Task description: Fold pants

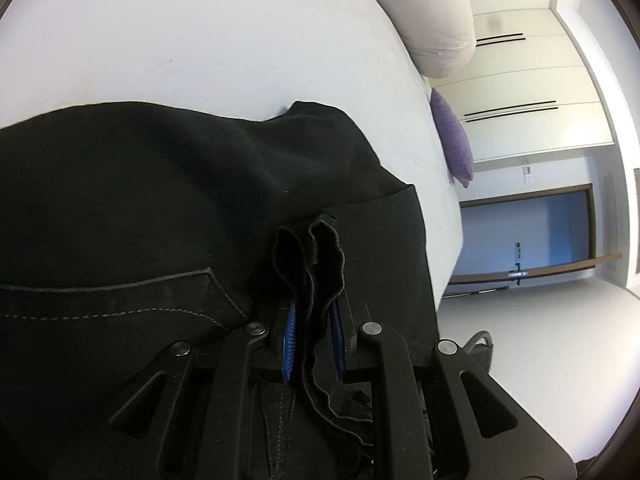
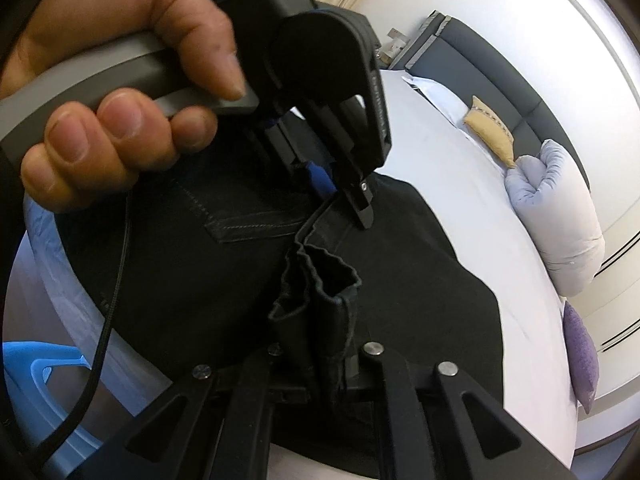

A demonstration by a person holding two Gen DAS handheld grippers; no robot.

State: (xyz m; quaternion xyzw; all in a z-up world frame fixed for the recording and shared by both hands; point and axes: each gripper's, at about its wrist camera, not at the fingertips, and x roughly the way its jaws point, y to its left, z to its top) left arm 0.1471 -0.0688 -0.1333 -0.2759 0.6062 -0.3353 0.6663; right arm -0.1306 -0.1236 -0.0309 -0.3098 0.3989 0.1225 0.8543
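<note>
The black pants [image 1: 160,184] lie folded over on a white bed [image 1: 200,32], a back pocket with grey stitching facing up. My left gripper [image 1: 314,312] is shut on a bunched hem edge of the pants, the cloth pinched between its blue pads. My right gripper [image 2: 320,344] is shut on another bunched edge of the same pants [image 2: 420,280]. In the right wrist view the left gripper [image 2: 336,188] sits just beyond it, held in a hand, its tips down on the cloth.
A rolled pale-blue duvet [image 1: 432,12] and a purple cushion [image 1: 454,140] lie at the bed's far end. A yellow cushion [image 2: 492,132] rests by the dark headboard [image 2: 500,76]. A blue plastic chair [image 2: 40,380] stands beside the bed. White wardrobes [image 1: 528,80] lie beyond.
</note>
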